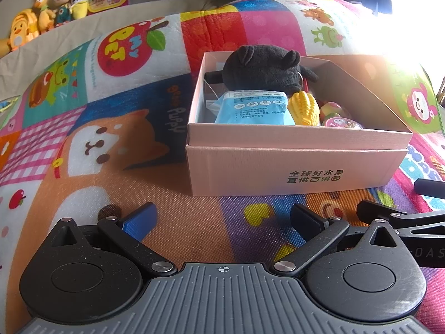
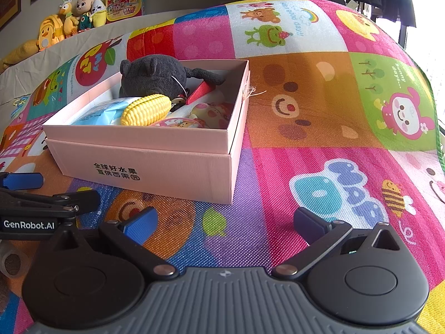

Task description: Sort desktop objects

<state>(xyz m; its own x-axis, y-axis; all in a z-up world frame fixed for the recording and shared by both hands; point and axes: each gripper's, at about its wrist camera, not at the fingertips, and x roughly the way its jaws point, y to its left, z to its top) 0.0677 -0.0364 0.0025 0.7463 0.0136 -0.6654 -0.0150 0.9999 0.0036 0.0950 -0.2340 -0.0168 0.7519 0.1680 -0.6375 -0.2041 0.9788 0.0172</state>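
A pink cardboard box [image 1: 292, 167] [image 2: 155, 167] stands on the colourful play mat. Inside lie a dark grey plush toy [image 1: 267, 68] [image 2: 155, 73], a blue packet [image 1: 254, 107] [image 2: 103, 112], a yellow toy corn cob [image 1: 304, 107] [image 2: 146, 109], a red piece [image 2: 200, 90] and small round pink items [image 1: 342, 121] [image 2: 211, 112]. My left gripper [image 1: 222, 220] hovers open just in front of the box, nothing between its fingers. My right gripper [image 2: 225, 222] is open too, in front of the box's right corner, empty. Each gripper shows at the edge of the other's view.
The cartoon-print mat [image 2: 319, 105] spreads wide to the right of the box. Several plush toys [image 1: 44, 14] [image 2: 75, 16] and a colourful toy box [image 2: 125, 2] line the grey ledge at the back left. Bright window glare fills the upper right of the left wrist view.
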